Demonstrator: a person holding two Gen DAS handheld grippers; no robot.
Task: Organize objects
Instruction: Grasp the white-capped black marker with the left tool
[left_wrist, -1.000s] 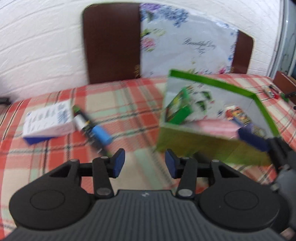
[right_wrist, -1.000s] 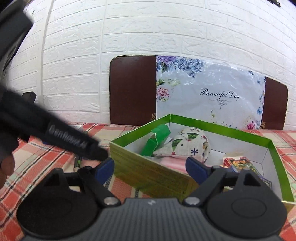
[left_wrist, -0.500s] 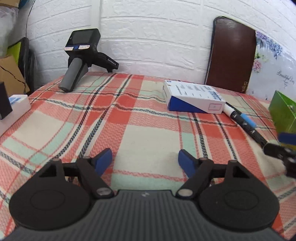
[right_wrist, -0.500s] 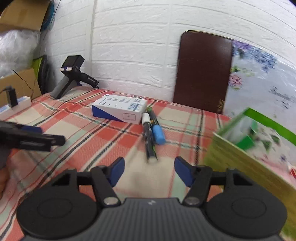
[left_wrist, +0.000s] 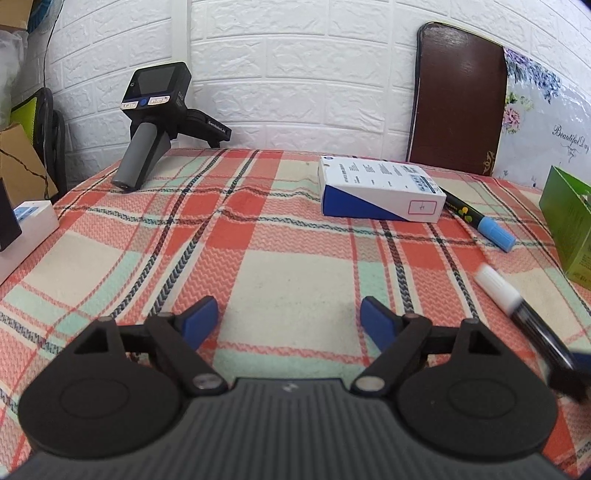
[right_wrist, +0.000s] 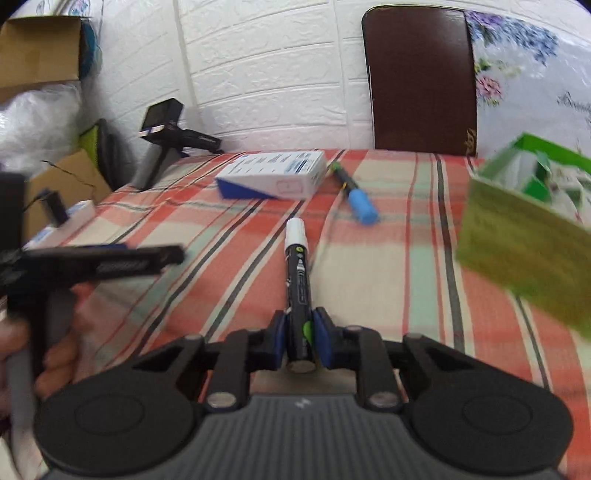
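Note:
My right gripper (right_wrist: 298, 332) is shut on a black marker with a white cap (right_wrist: 297, 269), which points away along the fingers above the plaid cloth; it also shows in the left wrist view (left_wrist: 513, 302). A marker with a blue cap (right_wrist: 356, 195) lies beside a white and blue box (right_wrist: 273, 177); both also show in the left wrist view, the marker (left_wrist: 480, 221) and the box (left_wrist: 380, 192). The green box (right_wrist: 524, 225) stands at the right. My left gripper (left_wrist: 288, 319) is open and empty over the cloth.
A black handheld device (left_wrist: 155, 122) stands at the table's far left corner. A small white box (left_wrist: 26, 229) lies at the left edge. A brown chair back (left_wrist: 458, 96) and a flowered board (left_wrist: 546, 118) lean on the brick wall. Cardboard boxes (right_wrist: 40, 48) sit at the left.
My right gripper has closed on the white-capped marker, which lay beside the blue-capped one, and holds it. The left gripper has swung left and stays open.

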